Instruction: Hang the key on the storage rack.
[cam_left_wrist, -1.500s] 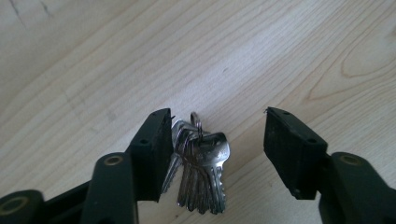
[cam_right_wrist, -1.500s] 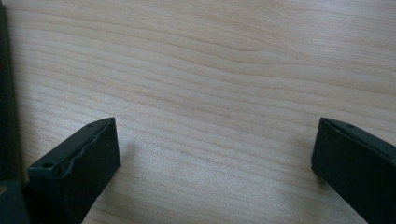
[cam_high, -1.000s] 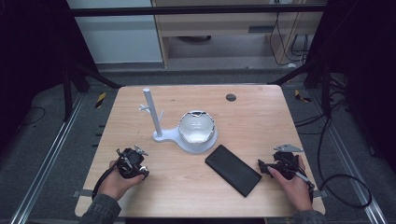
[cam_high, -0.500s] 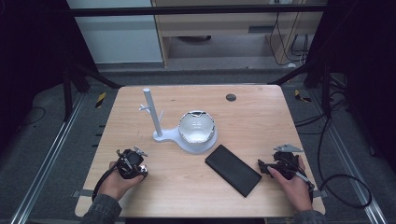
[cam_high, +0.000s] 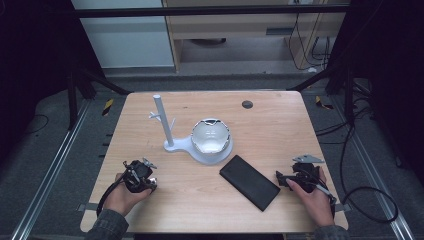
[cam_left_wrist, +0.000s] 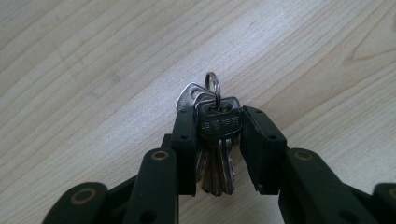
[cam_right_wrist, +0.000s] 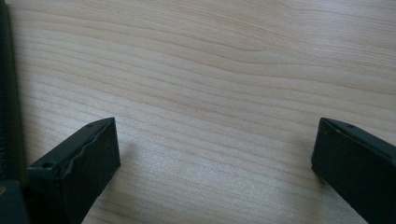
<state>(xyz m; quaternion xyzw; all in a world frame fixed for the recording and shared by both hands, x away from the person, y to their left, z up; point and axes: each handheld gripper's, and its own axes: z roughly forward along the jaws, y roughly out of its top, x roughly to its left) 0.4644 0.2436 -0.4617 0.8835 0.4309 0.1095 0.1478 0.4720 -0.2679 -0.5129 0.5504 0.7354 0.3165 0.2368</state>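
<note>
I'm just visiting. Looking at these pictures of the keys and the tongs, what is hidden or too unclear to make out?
- Bunch of keys, left gripper view: the blades' tips are cut off by the bottom edge; the left tongs cover the back keys' sides.
- Embossed lettering on the front key: too blurred to read.
- High view: the keys are too small to pick out under the left tongs.
- Black case, right gripper view: cut off by the left edge.

left gripper (cam_high: 138, 176): at 7 o'clock, jaws just closing, now narrow, seemingly pressing what sits between | right gripper (cam_high: 295, 179): at 4 o'clock, jaws wide apart | both forearms enter from 6 o'clock
</note>
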